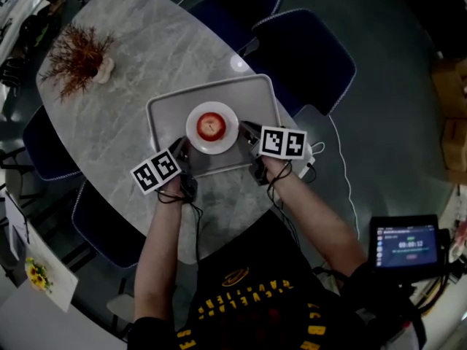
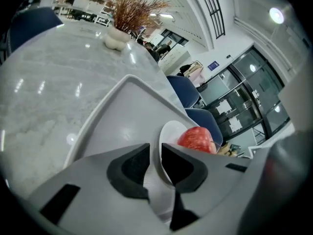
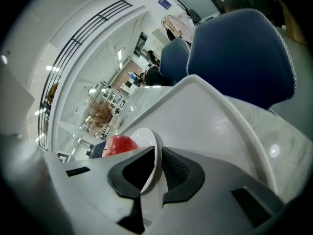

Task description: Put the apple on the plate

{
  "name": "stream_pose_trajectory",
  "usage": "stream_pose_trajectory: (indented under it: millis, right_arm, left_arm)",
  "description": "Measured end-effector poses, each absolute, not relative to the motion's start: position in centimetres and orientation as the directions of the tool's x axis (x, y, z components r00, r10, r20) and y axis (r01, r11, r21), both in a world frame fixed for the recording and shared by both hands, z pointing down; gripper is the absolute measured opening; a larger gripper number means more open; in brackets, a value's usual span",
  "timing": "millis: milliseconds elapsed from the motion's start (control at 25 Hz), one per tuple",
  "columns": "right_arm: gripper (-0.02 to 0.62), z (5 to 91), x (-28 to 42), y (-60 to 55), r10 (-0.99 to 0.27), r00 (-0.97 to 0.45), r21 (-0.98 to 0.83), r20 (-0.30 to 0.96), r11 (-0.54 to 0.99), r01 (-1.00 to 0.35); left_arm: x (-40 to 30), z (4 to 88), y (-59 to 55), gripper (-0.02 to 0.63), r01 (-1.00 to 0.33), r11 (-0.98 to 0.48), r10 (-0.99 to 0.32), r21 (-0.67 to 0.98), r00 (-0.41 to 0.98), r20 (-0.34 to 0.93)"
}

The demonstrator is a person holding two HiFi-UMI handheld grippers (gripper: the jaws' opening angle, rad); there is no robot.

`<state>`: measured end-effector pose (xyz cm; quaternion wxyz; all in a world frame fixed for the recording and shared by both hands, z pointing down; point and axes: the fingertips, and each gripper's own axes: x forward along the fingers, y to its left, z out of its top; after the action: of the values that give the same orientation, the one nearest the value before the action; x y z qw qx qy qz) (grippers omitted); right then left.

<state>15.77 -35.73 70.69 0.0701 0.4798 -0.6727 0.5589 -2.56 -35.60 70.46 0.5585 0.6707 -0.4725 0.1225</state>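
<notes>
A red apple (image 1: 210,126) sits in the middle of a small white plate (image 1: 193,134) that stands on a grey tray (image 1: 162,112). My left gripper (image 1: 183,149) is at the plate's near-left rim and my right gripper (image 1: 246,131) at its right rim. In the left gripper view the jaws (image 2: 155,155) stand open with the plate (image 2: 168,133) rim in the gap, and the apple (image 2: 197,139) shows beyond. In the right gripper view the jaws (image 3: 157,163) are narrow and pinch the plate (image 3: 145,136) rim; the apple (image 3: 119,144) lies just past them.
The tray lies on an oval marble table (image 1: 131,28). A dried plant in a pale vase (image 1: 82,57) stands at the far left. Blue chairs (image 1: 306,49) ring the table. A lit screen (image 1: 406,245) is at the lower right.
</notes>
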Motion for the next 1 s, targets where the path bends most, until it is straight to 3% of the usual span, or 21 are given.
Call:
stream_pose_trajectory:
  millis: [280,600,680,720,1000]
  right_arm:
    - [0.032,64.7,16.1,-35.0,-0.681,-0.461,-0.6,0.568,0.041,-0.799]
    - [0.032,55.6,10.9,-30.2,-0.699,-0.588,-0.58,0.407,0.299,-0.758]
    - [0.031,53.6,9.5,-28.6,-0.684,-0.632,-0.584,0.364,0.361,-0.727]
    - [0.006,52.6,8.8,-27.5,-0.675,-0.653,-0.586,0.344,0.389,-0.711]
    - [0.006,46.5,4.2,-18.8,-0.666,-0.701,-0.513,0.256,0.521,-0.682]
  left_arm:
    - [-5.6,63.6,-34.8,0.063,-0.853,-0.078,-0.641,0.517,0.44,0.629]
    - [-5.0,55.6,-28.5,0.061,-0.771,-0.249,-0.703,0.586,0.56,0.438]
    - [-4.3,53.5,-26.8,0.0,-0.748,-0.311,-0.699,0.586,0.598,0.392]
    - [-3.9,52.4,-25.8,0.0,-0.738,-0.349,-0.695,0.577,0.617,0.369]
    - [-2.8,44.4,-17.4,0.0,-0.715,-0.578,-0.681,0.394,0.688,0.249]
